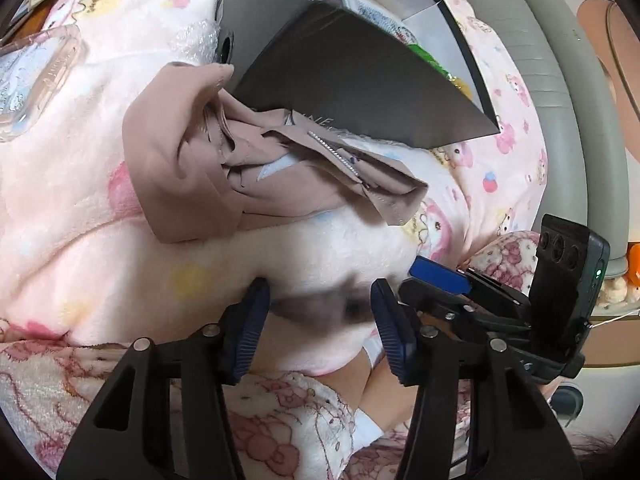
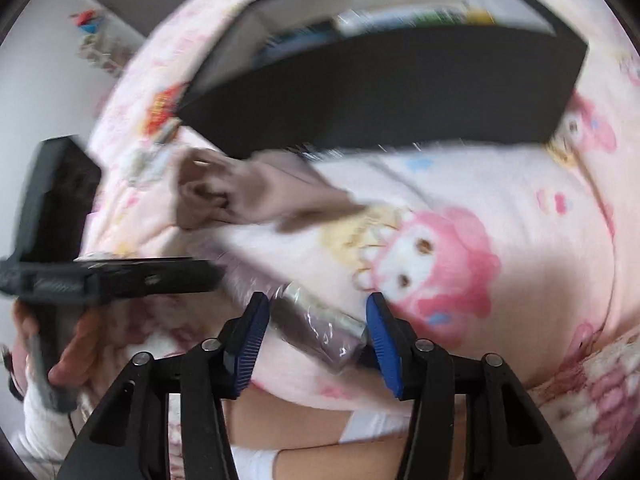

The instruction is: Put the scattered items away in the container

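Pink cartoon-print blanket [image 1: 80,208] covers everything below and ahead of both sets of jaws. Black open-topped container [image 1: 352,92] sits well ahead of the left gripper [image 1: 320,312], slightly right; several items already lie inside, among them something green and yellow, too small to name. Judged partly done.

Still out: taupe garment [image 1: 224,176] crumpled straight ahead of the left jaws, touching the container's near wall; clear plastic case [image 1: 32,80] far ahead-left; printed packets at the top left edge.

Left gripper: jaws apart, nothing clearly held; a dark blur lies between them, unidentifiable.

Right gripper [image 2: 318,332]: a small plastic-wrapped dark item [image 2: 320,332] lies between the jaws, which stand wide; cannot tell whether they press it. Container [image 2: 380,92] ahead.

Writing: pale letters on the container wall, partly hidden by the garment, perhaps "INE". Nothing else legible.
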Motion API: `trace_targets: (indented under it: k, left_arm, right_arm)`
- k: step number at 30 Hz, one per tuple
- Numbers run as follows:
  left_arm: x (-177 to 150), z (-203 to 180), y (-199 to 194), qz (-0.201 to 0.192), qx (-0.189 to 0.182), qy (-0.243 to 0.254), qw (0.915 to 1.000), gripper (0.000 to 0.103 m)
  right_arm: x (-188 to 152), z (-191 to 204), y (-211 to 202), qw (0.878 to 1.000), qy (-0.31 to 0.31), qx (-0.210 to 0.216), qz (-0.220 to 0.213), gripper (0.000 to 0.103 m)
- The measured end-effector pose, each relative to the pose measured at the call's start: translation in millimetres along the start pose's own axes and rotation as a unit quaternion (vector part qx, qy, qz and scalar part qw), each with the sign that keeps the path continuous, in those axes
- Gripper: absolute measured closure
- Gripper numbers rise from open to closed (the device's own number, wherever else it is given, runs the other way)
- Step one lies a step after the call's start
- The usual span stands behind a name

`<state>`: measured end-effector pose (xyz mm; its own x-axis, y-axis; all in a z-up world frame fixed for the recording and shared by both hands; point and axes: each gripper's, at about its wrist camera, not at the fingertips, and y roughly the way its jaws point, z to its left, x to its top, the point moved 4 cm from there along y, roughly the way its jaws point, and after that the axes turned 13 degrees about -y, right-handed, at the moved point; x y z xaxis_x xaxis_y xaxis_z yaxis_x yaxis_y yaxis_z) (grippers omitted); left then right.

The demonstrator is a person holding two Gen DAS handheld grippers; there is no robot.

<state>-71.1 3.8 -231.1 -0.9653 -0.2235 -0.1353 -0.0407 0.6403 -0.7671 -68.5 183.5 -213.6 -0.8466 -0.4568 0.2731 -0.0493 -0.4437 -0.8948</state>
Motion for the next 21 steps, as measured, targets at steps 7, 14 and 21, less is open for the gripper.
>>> trace_targets:
  k: [7, 14, 21]
  left_arm:
    - [-17.6, 12.5, -2.1, 0.012, -0.011, -0.006, 0.9998, 0.05]
    - [-27.0, 3.0, -5.8, 0.002, 0.14, 0.031, 0.9897, 0.054]
    - [-48.1, -22.7, 5.7, 0.063, 0.199, 0.16, 0.9649, 0.048]
  right_arm:
    - [-8.9, 13.3, -29.0, 0.999, -0.001, 0.006, -0.033, 0.059]
    - [-33.2, 26.3, -20.8, 0.999, 0.035, -0.018, -0.016, 0.059]
    - [-43.9, 47.6, 1.2, 0.999, -0.001, 0.005, 0.043, 0.057]
